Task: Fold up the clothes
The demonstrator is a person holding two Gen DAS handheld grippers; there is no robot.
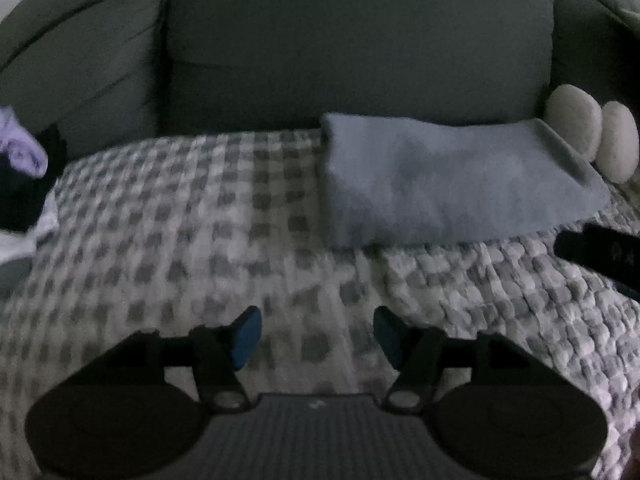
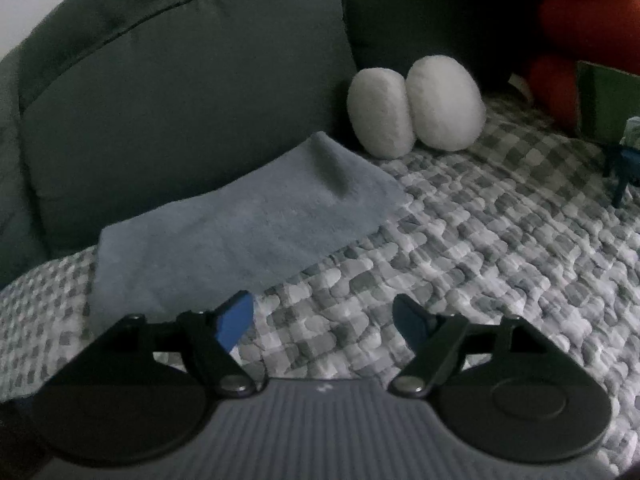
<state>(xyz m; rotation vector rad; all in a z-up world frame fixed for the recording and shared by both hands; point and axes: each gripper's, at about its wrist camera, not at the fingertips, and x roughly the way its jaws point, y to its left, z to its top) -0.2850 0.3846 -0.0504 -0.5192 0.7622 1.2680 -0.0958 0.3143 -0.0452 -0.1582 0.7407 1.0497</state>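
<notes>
A folded grey-blue cloth (image 1: 448,178) lies flat on the checkered blanket (image 1: 180,232), against the sofa's back cushion; it also shows in the right wrist view (image 2: 244,224). My left gripper (image 1: 318,334) is open and empty, hovering over the blanket in front of the cloth. My right gripper (image 2: 324,322) is open and empty, just in front of the cloth's near right edge. Part of the right gripper (image 1: 600,254) shows at the right edge of the left wrist view.
Dark green sofa cushions (image 1: 352,40) form the back. Two white round plush cushions (image 2: 416,108) sit right of the cloth. A pile of purple, black and white clothes (image 1: 24,184) lies at the left. Red cushions (image 2: 588,20) and a green object (image 2: 604,102) are far right.
</notes>
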